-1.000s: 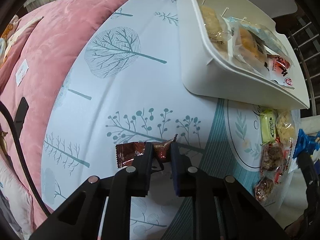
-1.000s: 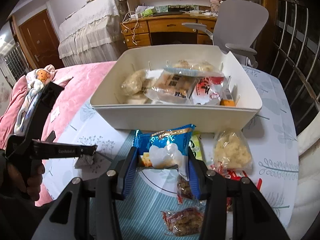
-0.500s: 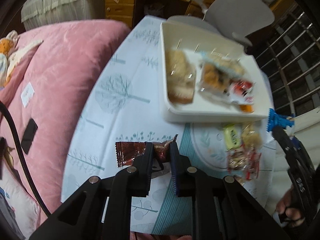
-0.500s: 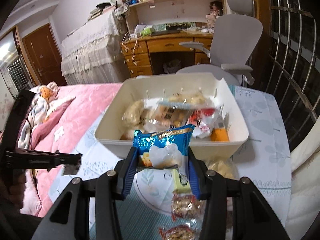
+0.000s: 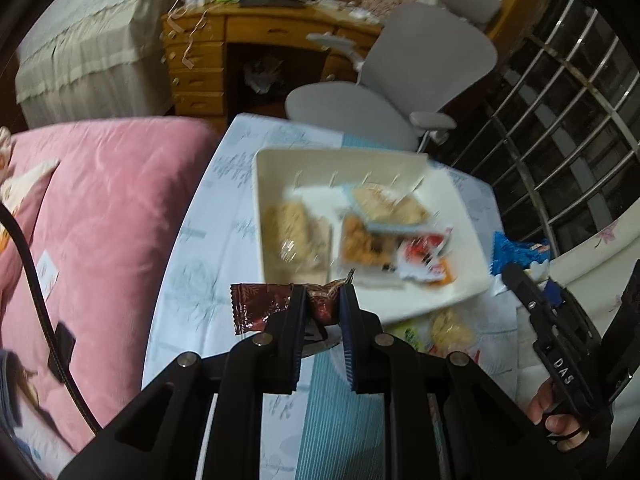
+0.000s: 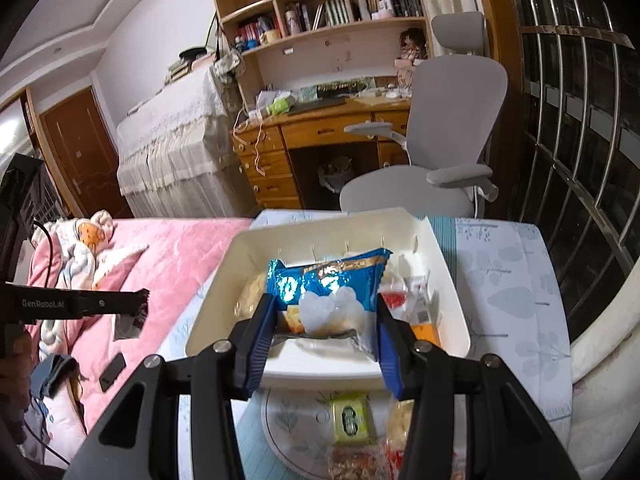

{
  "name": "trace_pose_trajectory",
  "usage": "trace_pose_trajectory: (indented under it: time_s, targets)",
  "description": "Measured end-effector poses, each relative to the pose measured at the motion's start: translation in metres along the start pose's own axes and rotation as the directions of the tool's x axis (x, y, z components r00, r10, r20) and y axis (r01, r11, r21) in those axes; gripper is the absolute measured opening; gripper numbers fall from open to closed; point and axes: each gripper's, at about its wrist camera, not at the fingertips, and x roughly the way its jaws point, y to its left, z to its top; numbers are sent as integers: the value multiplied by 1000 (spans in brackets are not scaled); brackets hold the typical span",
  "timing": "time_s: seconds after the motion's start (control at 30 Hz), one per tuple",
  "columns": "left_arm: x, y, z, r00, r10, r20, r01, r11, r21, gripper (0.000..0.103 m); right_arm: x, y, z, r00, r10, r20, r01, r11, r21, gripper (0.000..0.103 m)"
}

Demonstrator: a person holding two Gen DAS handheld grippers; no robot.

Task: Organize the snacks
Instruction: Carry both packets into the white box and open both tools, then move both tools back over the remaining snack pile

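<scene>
Left wrist view: left gripper clamped tight on a brown candy wrapper, wrapper tail sticking out toward 9 o'clock. Beyond it at 12 o'clock, blurred, the white bin on the tree-print cloth, holding several snack packets. At 3 o'clock, seen only side-on here, the right gripper with a scrap of blue bag and a hand on its handle.

Right wrist view: sharp where the other blurs. Right gripper pressed on both sides of the blue snack bag, held up in front of the bin. At 6 o'clock, a green packet and other wrapped snacks on the cloth. At 9 o'clock, the left gripper in profile over the pink quilt, wrapper dangling from its tip.
</scene>
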Motion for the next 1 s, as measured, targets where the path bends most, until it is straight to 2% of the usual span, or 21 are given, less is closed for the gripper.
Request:
trace_pose_trajectory:
  time_s: [0.03,0.1,0.17,0.23,0.33,0.47,0.67,1.0]
  targets:
    - [0,-4,4,1000,-14,18,14,1000,2,16,2,-1,3,1000,-3,-1,3,1000,4,50]
    - [1,-10,12,999,-30,34,30,1000,-6,26,6,-5,9,1000,-17,-11,17,1000,24,57]
    - [3,-15,17,999,-10,36,11,1000,-26,47,6,-10,11,1000,-15,-11,15,998,59,62]
    - [6,-17,19,1000,3,21,-2,998,-55,56,7,-15,11,1000,-10,-18,12,996,90,65]
    - [12,-16,19,1000,-9,-2,8,997,-77,64,7,-19,8,999,-23,-43,27,995,100,67]
    - [18,-14,15,999,2,-36,-5,998,-65,67,6,-27,3,997,-35,-65,43,990,136,68]
    - [26,-13,3,996,-17,-83,14,999,-41,72,2,-47,-7,993,-39,-108,64,970,234,70]
    - [45,-27,-22,979,-102,-178,113,992,57,72,-17,-72,-43,980,-54,-193,127,911,393,70]
